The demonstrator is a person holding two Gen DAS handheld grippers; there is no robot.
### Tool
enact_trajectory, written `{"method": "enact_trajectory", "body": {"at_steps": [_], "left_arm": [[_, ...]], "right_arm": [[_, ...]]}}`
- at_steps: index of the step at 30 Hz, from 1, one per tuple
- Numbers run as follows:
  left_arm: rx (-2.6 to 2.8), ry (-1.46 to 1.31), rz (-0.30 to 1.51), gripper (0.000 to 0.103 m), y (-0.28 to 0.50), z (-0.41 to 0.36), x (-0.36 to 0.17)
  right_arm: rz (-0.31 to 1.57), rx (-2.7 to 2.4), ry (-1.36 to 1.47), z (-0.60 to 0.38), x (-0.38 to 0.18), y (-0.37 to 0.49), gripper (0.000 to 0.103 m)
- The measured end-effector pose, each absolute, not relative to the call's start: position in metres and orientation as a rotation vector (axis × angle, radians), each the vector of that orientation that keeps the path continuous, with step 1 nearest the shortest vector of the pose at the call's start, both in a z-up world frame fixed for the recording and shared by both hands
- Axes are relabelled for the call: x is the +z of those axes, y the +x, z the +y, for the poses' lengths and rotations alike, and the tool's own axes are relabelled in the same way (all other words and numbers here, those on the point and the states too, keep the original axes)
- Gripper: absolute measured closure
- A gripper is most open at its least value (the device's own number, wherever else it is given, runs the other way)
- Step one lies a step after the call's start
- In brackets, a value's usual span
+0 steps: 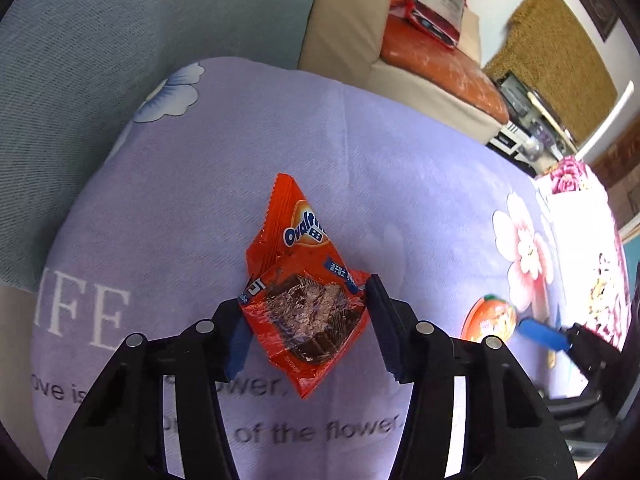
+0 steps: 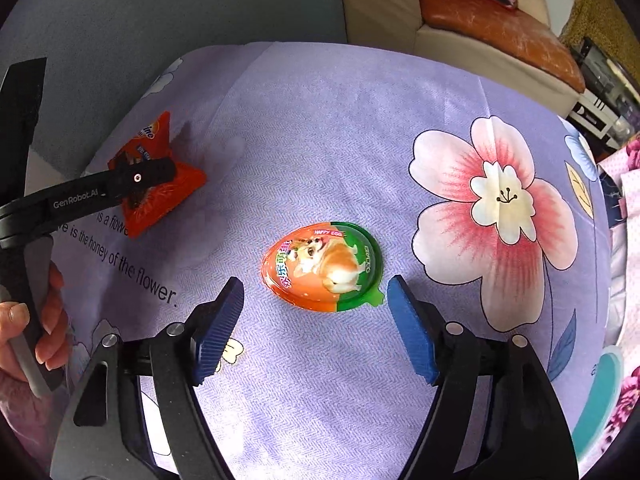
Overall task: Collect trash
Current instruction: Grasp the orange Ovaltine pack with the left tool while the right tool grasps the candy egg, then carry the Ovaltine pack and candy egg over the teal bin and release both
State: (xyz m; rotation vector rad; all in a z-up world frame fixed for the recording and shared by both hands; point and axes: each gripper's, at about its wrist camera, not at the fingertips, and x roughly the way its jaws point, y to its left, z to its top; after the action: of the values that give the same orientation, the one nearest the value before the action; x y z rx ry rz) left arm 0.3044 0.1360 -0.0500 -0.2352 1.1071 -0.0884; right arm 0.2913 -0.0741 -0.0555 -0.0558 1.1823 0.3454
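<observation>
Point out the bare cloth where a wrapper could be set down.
Free: the stretch of cloth beyond the egg cup, between the orange wrapper and the big pink flower print; also the cloth nearer than the egg cup. Crowded: around the wrapper, where the left gripper closes on it.

A lilac flowered cloth bears an orange snack wrapper and, apparently flat, an egg-shaped package.
</observation>
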Motion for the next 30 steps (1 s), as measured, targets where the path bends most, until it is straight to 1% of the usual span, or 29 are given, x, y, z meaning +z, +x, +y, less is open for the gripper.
{"method": "enact_trajectory", "body": {"at_steps": [5, 12, 14, 16, 23, 30], "left_arm": [[-0.127, -0.240, 1.091, 0.050, 0.286, 0.149, -0.046], [-0.118, -0.261, 1.082, 0.050, 0.279, 0.158, -0.046], [-0.111, -0.271, 1.078, 0.050, 0.274, 0.162, -0.044], [-0.106, -0.268, 1.077, 0.050, 0.271, 0.164, -0.043], [-0.119, -0.276, 1.066, 0.050, 0.259, 0.153, -0.037], [-0.179, -0.228, 1.048, 0.050, 0.238, 0.115, -0.024]], "right_arm": [[1.164, 0.315, -0.003, -0.092, -0.050, 0.290, 0.032], [1.193, 0.310, 0.000, -0.078, -0.061, 0.309, 0.032], [1.212, 0.303, -0.025, -0.073, -0.070, 0.308, 0.041], [1.179, 0.300, -0.096, -0.066, -0.070, 0.301, 0.042], [1.157, 0.292, -0.059, -0.083, -0.058, 0.279, 0.042], [1.089, 0.243, -0.002, -0.128, -0.024, 0.252, 0.042]]}}
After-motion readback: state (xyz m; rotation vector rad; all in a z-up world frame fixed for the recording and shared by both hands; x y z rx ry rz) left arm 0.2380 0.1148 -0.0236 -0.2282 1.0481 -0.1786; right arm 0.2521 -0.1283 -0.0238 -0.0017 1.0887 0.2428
